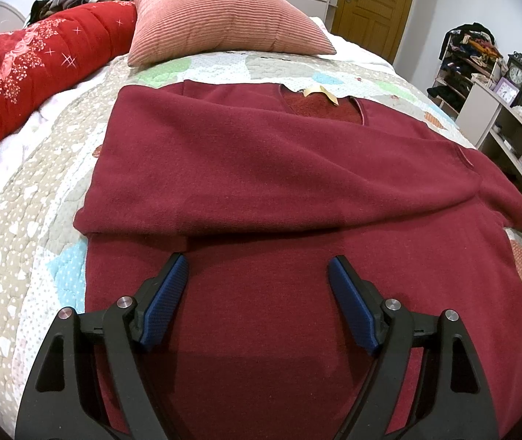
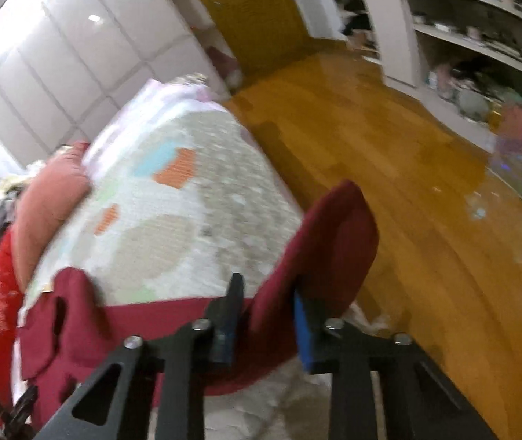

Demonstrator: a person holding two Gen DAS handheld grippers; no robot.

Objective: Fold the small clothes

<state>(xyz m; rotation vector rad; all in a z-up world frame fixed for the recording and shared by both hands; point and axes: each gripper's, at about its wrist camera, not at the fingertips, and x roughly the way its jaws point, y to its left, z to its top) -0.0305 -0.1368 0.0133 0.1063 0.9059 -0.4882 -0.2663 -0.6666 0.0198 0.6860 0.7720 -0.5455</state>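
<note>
Left gripper [image 1: 257, 267]: we note its jaws stand wide apart, blue pads [image 1: 163, 300] hovering over the lower body of the dark red sweater [image 1: 261, 168], nothing between them. We see the sweater spread flat on the patchwork quilt [image 1: 33, 227], its left sleeve folded across the chest, neckline with a pale label [image 1: 321, 92] toward the pink cushion [image 1: 220, 18]. A red flowered duvet [image 1: 22, 62] lies along the quilt's left side.

Right gripper [image 2: 266, 289]: we record the jaws drawn narrow around a fold of the same sweater's fabric [image 2: 319, 242], which stands up between the pads at the bed's edge; the view is blurred, so we cannot tell for certain how firmly the pads press. Wooden floor [image 2: 389, 183] and white shelving [image 2: 444, 29] lie beyond the bed on the right.
</note>
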